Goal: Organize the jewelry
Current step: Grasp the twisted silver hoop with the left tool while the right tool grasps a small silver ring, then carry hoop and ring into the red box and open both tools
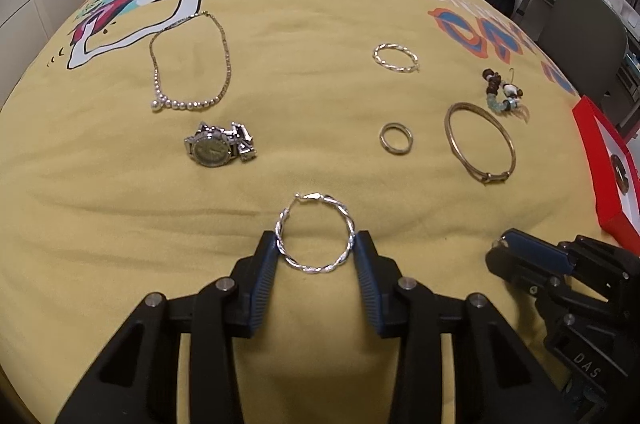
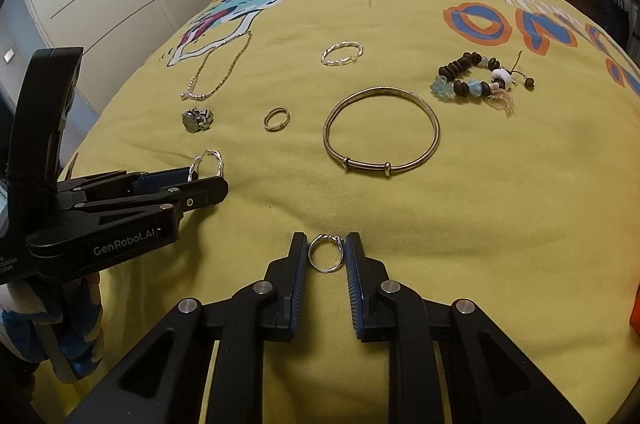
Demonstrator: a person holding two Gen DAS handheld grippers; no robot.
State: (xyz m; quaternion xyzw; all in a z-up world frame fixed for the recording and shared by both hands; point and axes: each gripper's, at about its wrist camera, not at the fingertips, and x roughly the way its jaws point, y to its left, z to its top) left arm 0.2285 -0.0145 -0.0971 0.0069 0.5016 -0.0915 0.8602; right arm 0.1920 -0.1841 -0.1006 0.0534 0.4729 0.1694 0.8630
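- A twisted silver hoop earring (image 1: pixel 315 235) is gripped across its width by the left gripper (image 1: pixel 316 244), flat on the yellow bedspread (image 1: pixel 320 127).
- A small silver ring (image 2: pixel 325 253) is bracketed by the right gripper (image 2: pixel 326 252); contact cannot be confirmed.
- A bangle (image 2: pixel 381 131) is noted beyond the right gripper; a watch (image 1: pixel 218 143) lies beyond the left.

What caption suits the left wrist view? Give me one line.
Left gripper pinching a twisted silver hoop earring on a yellow bedspread, wristwatch and necklace beyond.
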